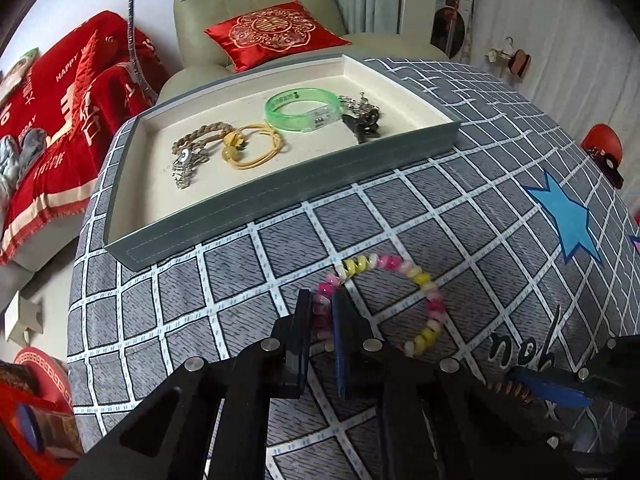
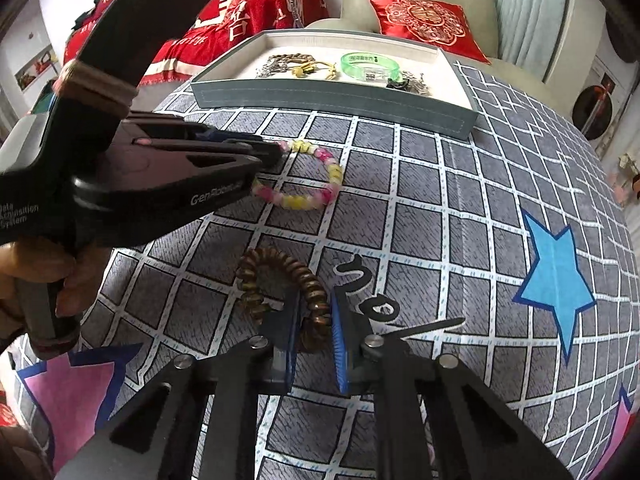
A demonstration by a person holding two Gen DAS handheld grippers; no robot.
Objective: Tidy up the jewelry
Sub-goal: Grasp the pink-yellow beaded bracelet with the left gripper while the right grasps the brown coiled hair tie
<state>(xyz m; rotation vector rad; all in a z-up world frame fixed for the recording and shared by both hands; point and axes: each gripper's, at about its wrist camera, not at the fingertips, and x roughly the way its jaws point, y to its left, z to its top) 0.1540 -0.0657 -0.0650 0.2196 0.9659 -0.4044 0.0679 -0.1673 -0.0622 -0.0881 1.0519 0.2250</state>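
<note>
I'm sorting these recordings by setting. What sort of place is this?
Most likely a home living room: a beige recliner with a red embroidered cushion, a red blanket draped beside it, and a table under a checked cloth holding a jewelry tray.

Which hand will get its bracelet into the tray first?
Probably the left. The left gripper has its fingers closed around the pink and yellow bracelet, which lies nearer the tray. The right gripper straddles the brown bracelet, farther from the tray, with fingers looking less closed.
</note>
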